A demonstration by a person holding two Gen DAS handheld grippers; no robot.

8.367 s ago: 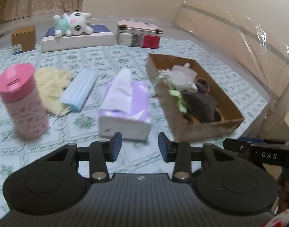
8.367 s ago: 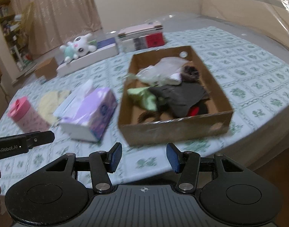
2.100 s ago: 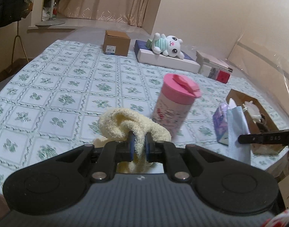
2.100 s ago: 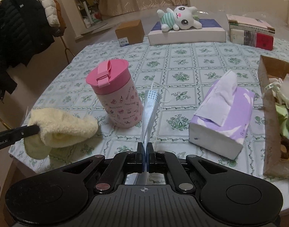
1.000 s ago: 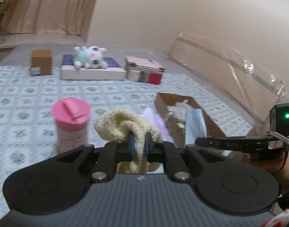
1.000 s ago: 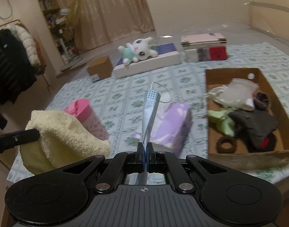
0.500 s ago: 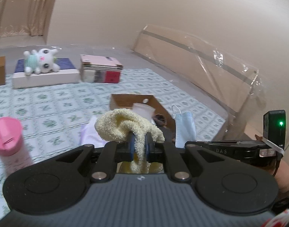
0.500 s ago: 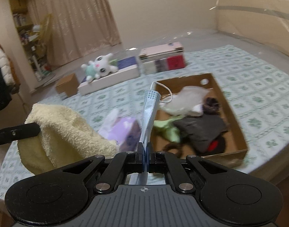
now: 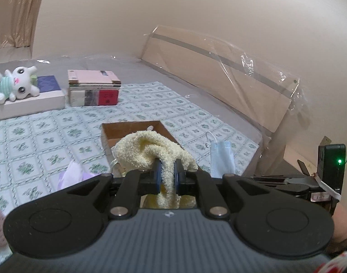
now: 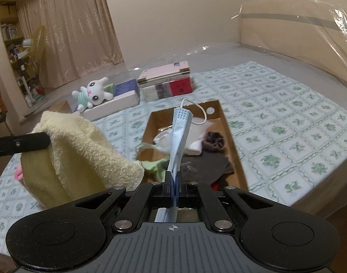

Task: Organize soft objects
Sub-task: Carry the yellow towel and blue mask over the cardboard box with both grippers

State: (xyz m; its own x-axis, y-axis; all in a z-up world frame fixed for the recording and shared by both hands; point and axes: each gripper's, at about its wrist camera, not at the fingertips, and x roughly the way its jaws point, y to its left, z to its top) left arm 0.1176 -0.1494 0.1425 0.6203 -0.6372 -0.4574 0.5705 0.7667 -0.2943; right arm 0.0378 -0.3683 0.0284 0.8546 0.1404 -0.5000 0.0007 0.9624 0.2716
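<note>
Pinching a fluffy yellow towel (image 9: 150, 152) – left hand-held gripper (image 9: 167, 177); right hand-held gripper (image 10: 174, 187) clamps a pleated blue mask (image 10: 179, 136).

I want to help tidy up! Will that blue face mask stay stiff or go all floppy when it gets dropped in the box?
Probably floppy: the blue face mask is folded thin where the right hand-held gripper pinches it, and its ear loop curls loosely. It looks very light, so it should settle softly on the clothes in the cardboard box, not bounce or roll.
</note>
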